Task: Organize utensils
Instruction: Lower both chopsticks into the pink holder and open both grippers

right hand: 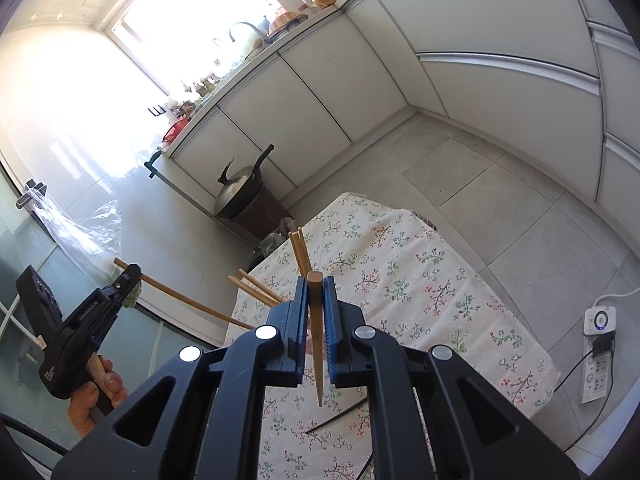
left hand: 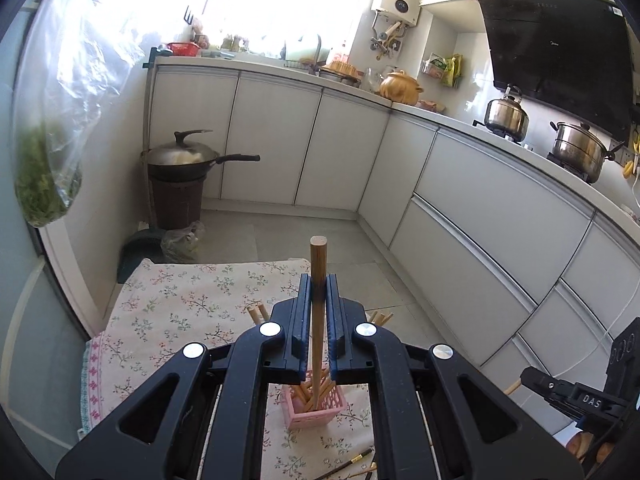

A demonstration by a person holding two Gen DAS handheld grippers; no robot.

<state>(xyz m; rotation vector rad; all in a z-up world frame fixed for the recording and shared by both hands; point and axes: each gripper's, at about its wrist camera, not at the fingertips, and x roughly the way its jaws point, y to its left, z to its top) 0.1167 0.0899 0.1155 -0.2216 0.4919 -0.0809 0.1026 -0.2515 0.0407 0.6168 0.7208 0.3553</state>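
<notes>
We see a table with a flowery cloth [left hand: 192, 312]. Our left gripper [left hand: 319, 288] pinches a long wooden chopstick [left hand: 319, 264], which points toward 12 o'clock. Right under it, toward 6 o'clock, sits a small pink basket [left hand: 316, 414] with more chopsticks standing in it. Our right gripper [right hand: 316, 292] pinches another wooden chopstick [right hand: 317, 320], thin end toward 6 o'clock. Dark chopsticks [right hand: 340, 414] lie loose on the cloth below.
</notes>
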